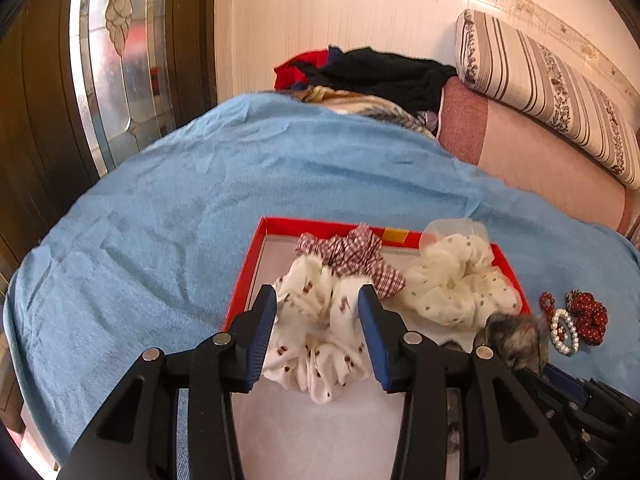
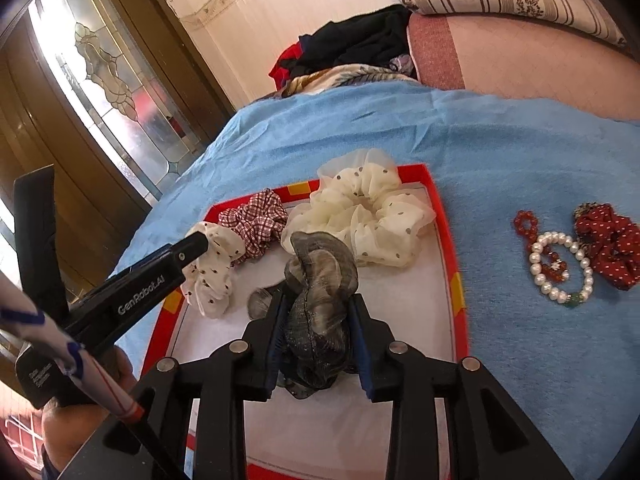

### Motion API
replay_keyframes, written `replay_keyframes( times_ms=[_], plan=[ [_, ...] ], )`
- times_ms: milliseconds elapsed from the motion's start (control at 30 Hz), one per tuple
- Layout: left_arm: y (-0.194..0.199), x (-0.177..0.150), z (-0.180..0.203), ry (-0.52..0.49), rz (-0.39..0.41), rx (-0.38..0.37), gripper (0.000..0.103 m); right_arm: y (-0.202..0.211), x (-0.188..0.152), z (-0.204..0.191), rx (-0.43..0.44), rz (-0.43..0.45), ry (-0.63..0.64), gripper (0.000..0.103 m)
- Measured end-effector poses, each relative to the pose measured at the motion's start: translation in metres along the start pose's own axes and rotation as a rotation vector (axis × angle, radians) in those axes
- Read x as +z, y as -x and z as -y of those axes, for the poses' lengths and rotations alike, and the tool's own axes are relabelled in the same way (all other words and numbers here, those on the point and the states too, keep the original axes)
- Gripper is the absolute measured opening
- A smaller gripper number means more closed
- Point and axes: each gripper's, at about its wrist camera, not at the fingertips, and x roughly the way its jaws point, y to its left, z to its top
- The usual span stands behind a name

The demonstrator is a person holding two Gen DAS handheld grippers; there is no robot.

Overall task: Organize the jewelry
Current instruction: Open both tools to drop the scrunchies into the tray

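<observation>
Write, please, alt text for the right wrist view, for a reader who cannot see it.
The right gripper has a grey gauzy scrunchie between its fingers, over a red-rimmed tray that holds three more scrunchies. On the blue cloth to the right lie a pearl bracelet, a red bead bracelet and a red dotted scrunchie.

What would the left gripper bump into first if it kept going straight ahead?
Probably the white scrunchie lying between the left gripper fingers in the red tray; past it sits the checked scrunchie.

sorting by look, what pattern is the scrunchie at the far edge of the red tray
Red and white checks on the scrunchie, clearest in the right wrist view.
</observation>
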Motion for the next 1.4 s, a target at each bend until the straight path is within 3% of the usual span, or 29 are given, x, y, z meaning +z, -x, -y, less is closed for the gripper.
replay_keyframes(
  times_ms=[500, 1400],
  plan=[
    [0.034, 0.004, 0.018, -0.031, 0.145, 0.002, 0.047, 0.047, 0.001, -0.001, 0.004, 0.081, -0.001, 0.034],
    [0.052, 0.003, 0.041, -0.081, 0.211, 0.000, 0.048, 0.066, 0.001, 0.018, -0.013, 0.096, -0.055, 0.034]
  ],
)
